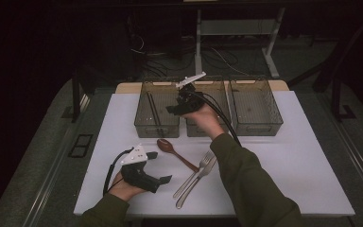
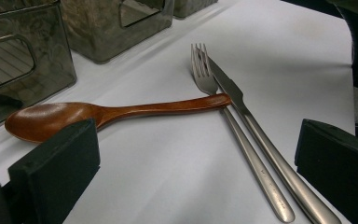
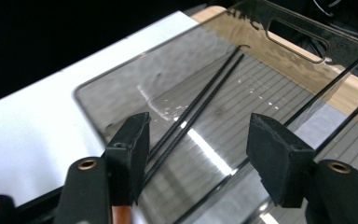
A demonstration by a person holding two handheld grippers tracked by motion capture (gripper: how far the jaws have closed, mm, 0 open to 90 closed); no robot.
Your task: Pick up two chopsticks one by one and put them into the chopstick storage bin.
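My right gripper (image 1: 174,109) hovers over the left smoked-plastic bin (image 1: 157,126), jaws open with nothing between them. In the right gripper view, the right gripper (image 3: 196,144) looks down into that bin (image 3: 303,44), where a pair of black chopsticks (image 3: 200,98) lies flat on the bottom. These chopsticks (image 1: 153,109) run along the bin's left side. My left gripper (image 1: 159,166) rests near the table's front left, open and empty. Ahead of the left gripper (image 2: 191,140) lie a brown wooden spoon (image 2: 98,114), a steel fork (image 2: 205,77) and a steel knife (image 2: 233,93) on the white sheet.
Three bins stand in a row at the back; the middle bin (image 1: 203,131) and right bin (image 1: 257,127) look empty. The spoon (image 1: 170,149) and fork (image 1: 207,158) lie mid-table, the spoon's handle touching the fork. White sheet (image 1: 288,175) spreads bare at the right. A person's sleeves enter from below.
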